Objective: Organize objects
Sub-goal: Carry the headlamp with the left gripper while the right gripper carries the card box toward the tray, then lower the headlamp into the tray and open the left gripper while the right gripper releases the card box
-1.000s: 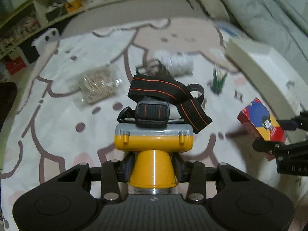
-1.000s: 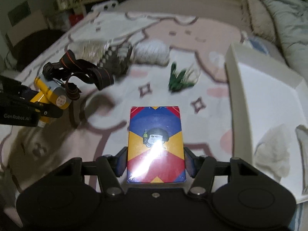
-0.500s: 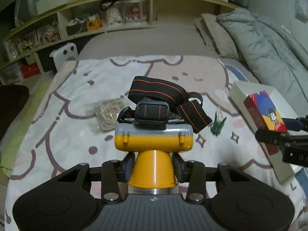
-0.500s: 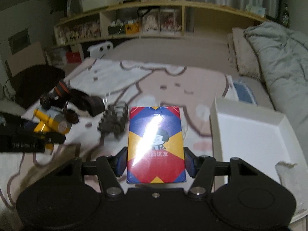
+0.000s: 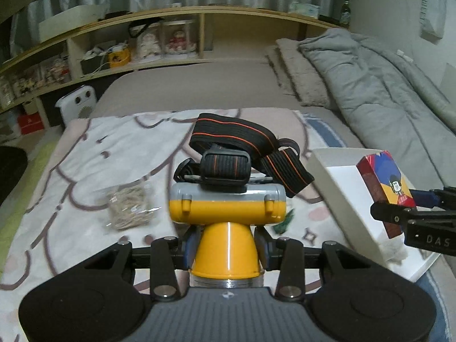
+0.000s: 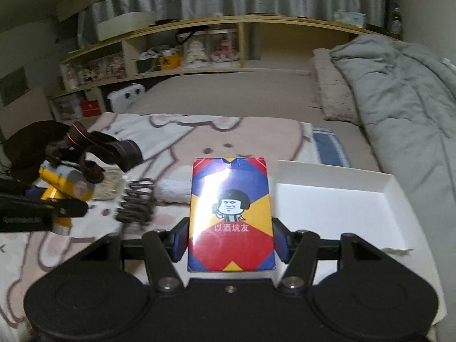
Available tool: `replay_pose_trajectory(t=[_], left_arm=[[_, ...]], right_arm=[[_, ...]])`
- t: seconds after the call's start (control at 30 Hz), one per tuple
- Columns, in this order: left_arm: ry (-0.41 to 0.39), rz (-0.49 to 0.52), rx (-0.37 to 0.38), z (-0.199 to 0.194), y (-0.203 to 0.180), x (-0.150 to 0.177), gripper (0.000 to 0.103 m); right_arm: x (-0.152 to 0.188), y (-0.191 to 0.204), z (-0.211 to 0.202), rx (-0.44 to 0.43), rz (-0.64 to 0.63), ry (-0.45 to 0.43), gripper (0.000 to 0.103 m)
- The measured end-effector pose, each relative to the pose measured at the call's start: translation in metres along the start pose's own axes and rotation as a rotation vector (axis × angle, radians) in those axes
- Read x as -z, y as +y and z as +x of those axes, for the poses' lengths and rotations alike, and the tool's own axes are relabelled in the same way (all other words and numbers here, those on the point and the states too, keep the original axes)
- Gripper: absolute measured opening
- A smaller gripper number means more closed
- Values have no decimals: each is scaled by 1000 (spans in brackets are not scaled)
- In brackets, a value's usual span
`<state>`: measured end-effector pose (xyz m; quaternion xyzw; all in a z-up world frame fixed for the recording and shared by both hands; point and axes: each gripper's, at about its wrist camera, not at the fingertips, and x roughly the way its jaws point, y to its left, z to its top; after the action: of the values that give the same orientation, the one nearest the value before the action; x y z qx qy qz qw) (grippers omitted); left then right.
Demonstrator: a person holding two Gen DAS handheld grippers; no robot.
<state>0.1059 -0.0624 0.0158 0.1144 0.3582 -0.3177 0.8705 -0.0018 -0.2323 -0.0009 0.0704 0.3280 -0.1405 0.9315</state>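
Observation:
My left gripper is shut on a yellow and grey headlamp whose black strap with orange stripes hangs forward. It is lifted above the bed. My right gripper is shut on a red, blue and yellow card box with a cartoon face, held upright in the air. In the left wrist view the card box and right gripper hover over the white tray at the right. In the right wrist view the headlamp shows at the left.
A bag of rubber bands, a small green item, a dark spring-like clip and a white roll lie on the cartoon-print blanket. A crumpled white tissue lies in the tray. Grey duvet at right, shelves behind.
Both grippers have risen and tilted up with their loads, so the shelves and far bed have come into view. The card box now hangs over the white tray.

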Motion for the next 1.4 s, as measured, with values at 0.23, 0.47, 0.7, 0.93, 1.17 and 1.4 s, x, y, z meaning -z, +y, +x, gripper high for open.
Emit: replay_pose_trajectory(t=[0.23,0.47,0.7,0.93,1.17,1.4], left_arm=[[-11,54,68,19,-56,-20,43],[-11,68,149,41,-111,-30,43],[-6,81,198,65,-155,-38,43],[37,147,226,96,-191,-37,43],[98,247,252,133,-215,-35,43],[142,334,275,161,-222,-26,43]], right_arm=[[7,-58,-9,106,-3,-7,60],[15,-108,-4,170,68,9,60],[30,-148,2,218,141,35,60],[46,-168,23,251,143,107,60],[63,-168,45,214,106,198,60],[75,-161,67,181,48,272,60]])
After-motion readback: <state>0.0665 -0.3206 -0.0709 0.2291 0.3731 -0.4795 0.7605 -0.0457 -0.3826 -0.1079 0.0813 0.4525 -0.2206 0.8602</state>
